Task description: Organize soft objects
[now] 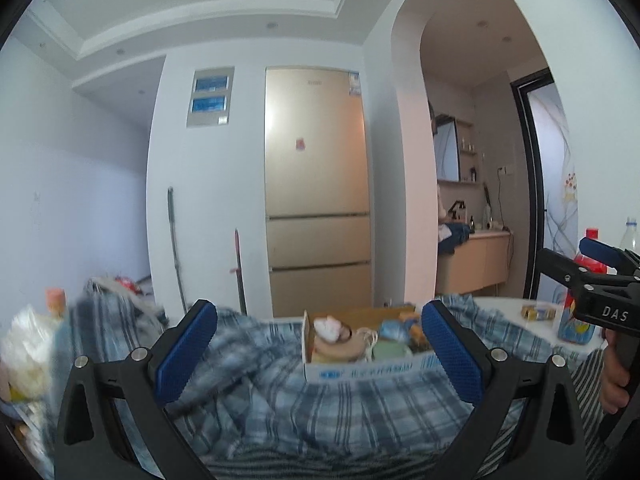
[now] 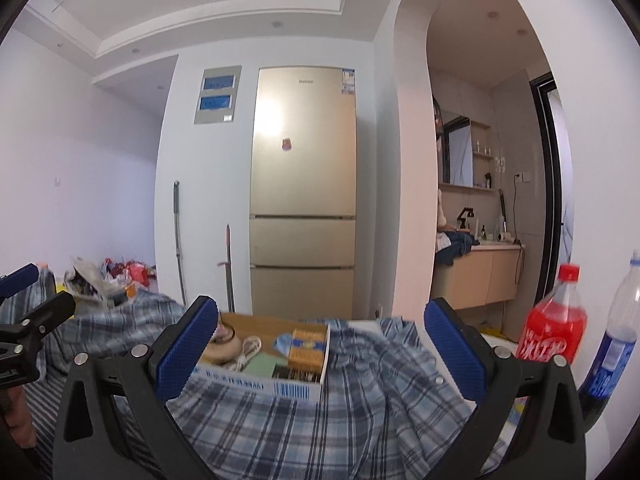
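A blue-and-white plaid cloth (image 1: pixel 320 404) lies crumpled over the table, in front of and around a white cardboard box (image 1: pixel 360 370). It also fills the lower part of the right wrist view (image 2: pixel 320 420). My left gripper (image 1: pixel 320 354) is open above the cloth, holding nothing. My right gripper (image 2: pixel 320 350) is open above the cloth, just in front of the box (image 2: pixel 280 384). The right gripper also shows at the right edge of the left wrist view (image 1: pixel 600 280). The box holds several small items.
A red soda bottle (image 2: pixel 554 328) and a blue-labelled bottle (image 2: pixel 612 344) stand on the white table at the right. A small carton (image 1: pixel 538 312) lies on the table. Plastic bags (image 1: pixel 28 348) sit at the left. A gold fridge (image 2: pixel 304 184) stands behind.
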A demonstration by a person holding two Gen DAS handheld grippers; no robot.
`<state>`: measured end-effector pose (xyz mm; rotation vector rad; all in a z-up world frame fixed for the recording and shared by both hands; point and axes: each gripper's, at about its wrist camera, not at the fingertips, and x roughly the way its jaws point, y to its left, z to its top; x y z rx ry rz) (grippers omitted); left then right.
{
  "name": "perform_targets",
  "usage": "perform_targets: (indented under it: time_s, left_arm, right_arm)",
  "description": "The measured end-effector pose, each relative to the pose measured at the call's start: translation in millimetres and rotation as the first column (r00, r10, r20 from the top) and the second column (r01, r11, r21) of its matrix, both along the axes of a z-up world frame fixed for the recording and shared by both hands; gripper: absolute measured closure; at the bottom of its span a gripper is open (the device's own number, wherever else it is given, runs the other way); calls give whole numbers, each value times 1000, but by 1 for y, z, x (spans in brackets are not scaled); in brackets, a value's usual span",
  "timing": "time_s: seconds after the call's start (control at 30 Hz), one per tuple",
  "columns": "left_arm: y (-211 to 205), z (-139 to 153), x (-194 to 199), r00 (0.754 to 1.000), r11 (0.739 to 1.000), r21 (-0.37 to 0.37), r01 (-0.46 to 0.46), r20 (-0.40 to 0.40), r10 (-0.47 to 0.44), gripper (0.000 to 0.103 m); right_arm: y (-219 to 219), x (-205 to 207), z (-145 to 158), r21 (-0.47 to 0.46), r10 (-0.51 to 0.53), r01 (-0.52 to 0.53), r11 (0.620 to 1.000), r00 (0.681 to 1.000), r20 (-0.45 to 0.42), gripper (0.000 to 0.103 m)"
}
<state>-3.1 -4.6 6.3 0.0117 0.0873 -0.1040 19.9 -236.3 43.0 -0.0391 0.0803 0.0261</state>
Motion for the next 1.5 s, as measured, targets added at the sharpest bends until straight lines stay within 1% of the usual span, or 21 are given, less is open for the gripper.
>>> perform_targets:
  time_s: [0.07,0.13,0.27,0.37,0.67,1.0,1.13,1.3,1.5]
  left_arm:
    - [-3,-8,5,999,1000,12,-1,-35,1,0]
    - [-3,-10,6,999,1000,14,-4,-35,4,0]
    - [-1,-10,10,999,1000,6,-20,-42,20,0]
    - [-1,-9,9,999,1000,7,-18,-37,19,0]
    - [0,-10,10,999,1000,8,-29,-37,30,0]
    - [-1,-10,11,999,999,9,-34,-31,34,0]
    - [-1,-10,12,999,1000,14,-27,-42,27,0]
    - [3,-7,8,999,1000,-1,-31,-26,31,0]
    - [3,-7,6,999,1000,5,-30,-22,30,0]
  right_arm:
    - [0,1,-13,-1,-7,7,1000,1000,-7,0]
    - [-1,3,-21,1,-18,18,1000,999,-31,0]
    - [-10,3,-20,45,-17,18,999,999,-28,0]
    - [-12,4,-20,57,-14,16,998,999,-38,0]
    - [-5,0,-19,27,-13,14,1000,1000,-22,0]
    - [-2,5,-19,7,-8,8,1000,999,-42,0]
    - [0,5,-20,-4,-7,7,1000,999,-41,0]
    - [1,4,-19,-4,-9,9,1000,999,-34,0]
    - [0,4,-20,1,-13,13,1000,999,-33,0]
